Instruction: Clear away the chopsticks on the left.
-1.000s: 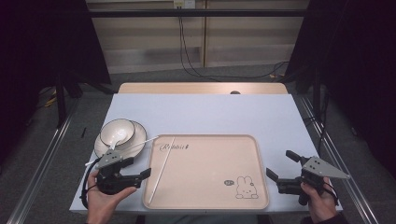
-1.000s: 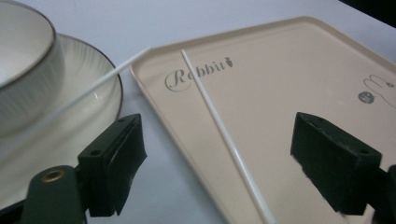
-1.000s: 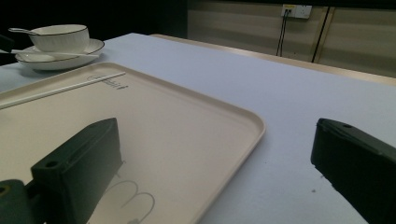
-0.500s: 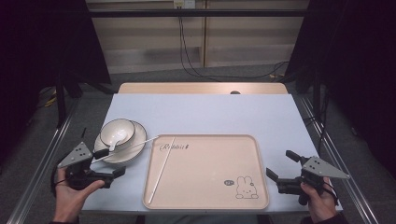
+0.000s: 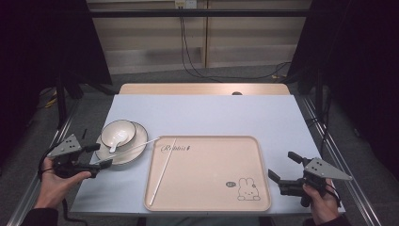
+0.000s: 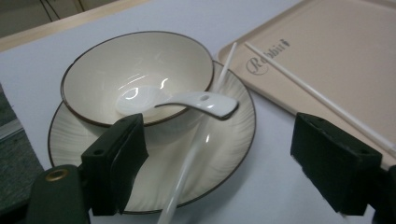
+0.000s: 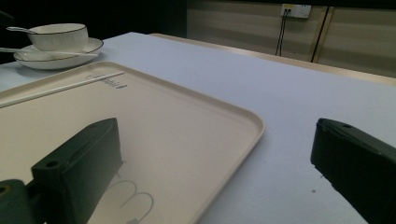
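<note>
— Left of the tray (image 5: 207,197)?
— Left gripper (image 5: 99,155), black blocky jaws spread wide, just narrowed a little, nothing between the pads. Aimed at a round ribbed plate (image 5: 136,153) just beside the tray's left edge. On the plate, a glossy cream bowl (image 5: 118,132) with a thin dark rim; inside, a smooth white ceramic spoon (image 6: 187,100), handle hanging over the rim.
— Chopsticks?
— Two, thin and white. One chopstick (image 5: 127,149) across the plate, tip reaching the tray's corner. Other chopstick (image 5: 163,170) slanted inside the tray, along its left side.
— The tray itself?
— Flat, matt beige, rounded corners, rabbit print near the lower right.
— Right of the tray?
— Right gripper (image 5: 283,171), jaws wide apart, empty, close to the tray's right edge.
</note>
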`<state>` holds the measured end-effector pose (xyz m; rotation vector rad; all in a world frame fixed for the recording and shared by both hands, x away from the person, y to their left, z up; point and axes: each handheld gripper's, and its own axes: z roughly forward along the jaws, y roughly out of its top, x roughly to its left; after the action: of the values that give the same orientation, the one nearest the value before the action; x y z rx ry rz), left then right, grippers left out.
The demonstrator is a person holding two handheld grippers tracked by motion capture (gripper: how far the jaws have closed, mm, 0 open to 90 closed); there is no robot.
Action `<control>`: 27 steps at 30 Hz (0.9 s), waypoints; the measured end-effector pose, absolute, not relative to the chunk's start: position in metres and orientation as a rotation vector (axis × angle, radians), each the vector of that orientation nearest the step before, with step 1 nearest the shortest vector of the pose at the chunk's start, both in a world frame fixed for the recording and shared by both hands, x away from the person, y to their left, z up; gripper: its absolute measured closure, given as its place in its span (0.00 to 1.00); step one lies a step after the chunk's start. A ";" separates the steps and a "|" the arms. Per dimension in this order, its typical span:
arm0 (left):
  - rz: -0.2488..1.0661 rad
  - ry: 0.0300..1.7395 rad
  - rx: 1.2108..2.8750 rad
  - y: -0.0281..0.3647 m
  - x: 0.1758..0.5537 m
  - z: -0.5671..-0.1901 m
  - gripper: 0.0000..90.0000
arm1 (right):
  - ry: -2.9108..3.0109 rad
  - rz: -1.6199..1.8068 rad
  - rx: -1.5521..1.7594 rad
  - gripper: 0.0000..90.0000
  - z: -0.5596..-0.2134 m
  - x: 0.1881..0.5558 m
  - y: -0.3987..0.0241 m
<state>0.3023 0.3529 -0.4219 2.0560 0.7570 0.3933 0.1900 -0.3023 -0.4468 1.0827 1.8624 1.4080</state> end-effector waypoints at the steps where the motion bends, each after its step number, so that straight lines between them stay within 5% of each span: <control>1: 0.382 0.774 2.069 0.353 0.305 -0.423 0.19 | 1.864 1.409 1.083 0.01 -0.447 0.190 -0.302; 7: 0.328 0.790 2.135 0.355 0.318 -0.432 0.24 | 1.863 1.409 1.081 0.01 -0.447 0.190 -0.302; 23: 0.258 0.735 2.242 0.354 0.336 -0.448 0.67 | 1.862 1.409 1.083 0.01 -0.447 0.190 -0.302; 27: 0.242 0.723 2.258 0.350 0.337 -0.449 0.71 | 1.865 1.408 1.084 0.01 -0.447 0.190 -0.302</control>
<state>0.3372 0.3502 -0.4491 2.2577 0.7227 0.2416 0.1901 -0.3024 -0.4470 1.0835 1.8646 1.4084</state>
